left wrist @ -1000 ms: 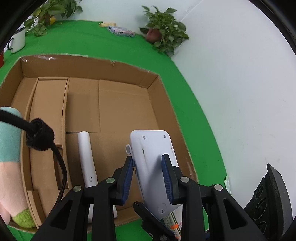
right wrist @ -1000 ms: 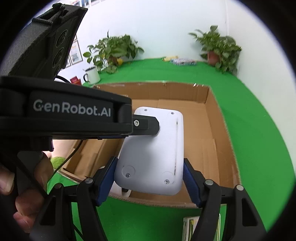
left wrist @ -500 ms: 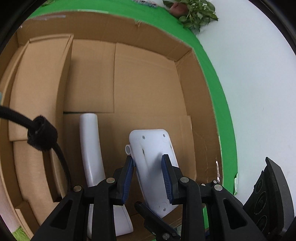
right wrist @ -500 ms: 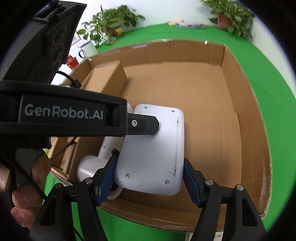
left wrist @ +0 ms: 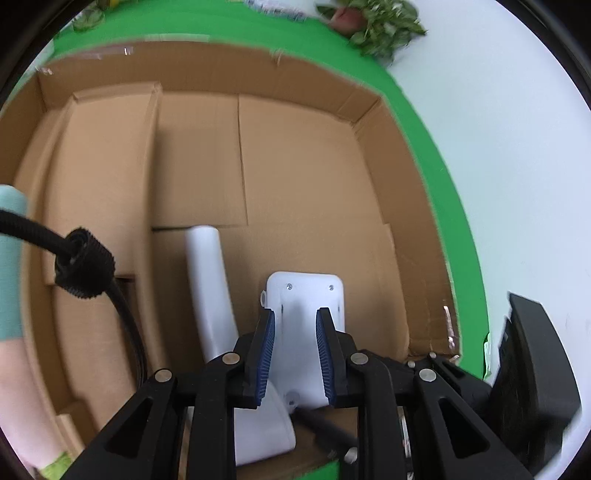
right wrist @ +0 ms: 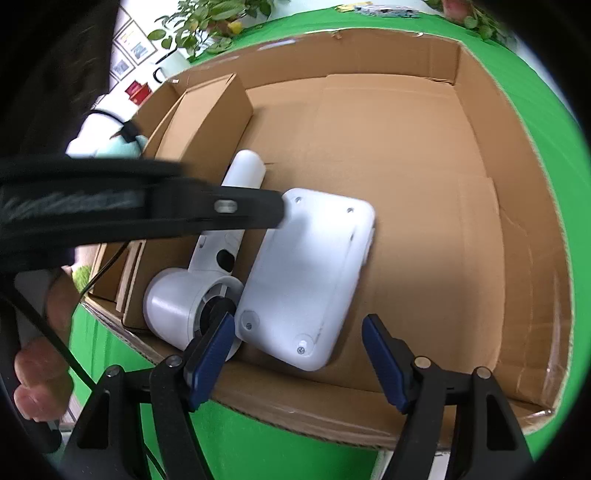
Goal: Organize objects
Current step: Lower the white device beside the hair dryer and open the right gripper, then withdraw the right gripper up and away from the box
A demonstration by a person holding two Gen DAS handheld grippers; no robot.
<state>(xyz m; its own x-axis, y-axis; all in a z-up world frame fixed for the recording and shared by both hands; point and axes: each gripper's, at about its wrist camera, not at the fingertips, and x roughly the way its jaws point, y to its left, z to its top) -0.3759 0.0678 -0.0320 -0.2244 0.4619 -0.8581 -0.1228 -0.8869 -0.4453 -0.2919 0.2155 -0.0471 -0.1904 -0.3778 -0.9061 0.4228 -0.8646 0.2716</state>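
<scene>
A white flat device (right wrist: pixel 306 273) with screws in its back lies slanted inside the cardboard box (right wrist: pixel 517 184), against a white handheld appliance (right wrist: pixel 184 306). My right gripper (right wrist: pixel 297 325) is opening: its blue pads stand wide on either side of the device's near end and clear of it. In the left wrist view my left gripper (left wrist: pixel 295 314) is closing, with the device (left wrist: pixel 306 302) pinched between its pads. Beside it on the left lies the appliance (left wrist: pixel 210 280). One left finger (right wrist: pixel 240 214) meets the device's far corner.
A smaller cardboard insert (right wrist: pixel 214 114) stands along the box's left side. Green cloth (left wrist: pixel 436 177) covers the table around the box (left wrist: pixel 295 92). A black cable (left wrist: pixel 85 262) hangs at left. A person's hand (right wrist: pixel 40 373) holds the left gripper. Potted plant (left wrist: pixel 376 26) and mug (right wrist: pixel 173 66) sit far back.
Both grippers sank into the box with the white device. The right jaws widened and came off its sides. The device now lies beside the white appliance, with the left pads still on it.
</scene>
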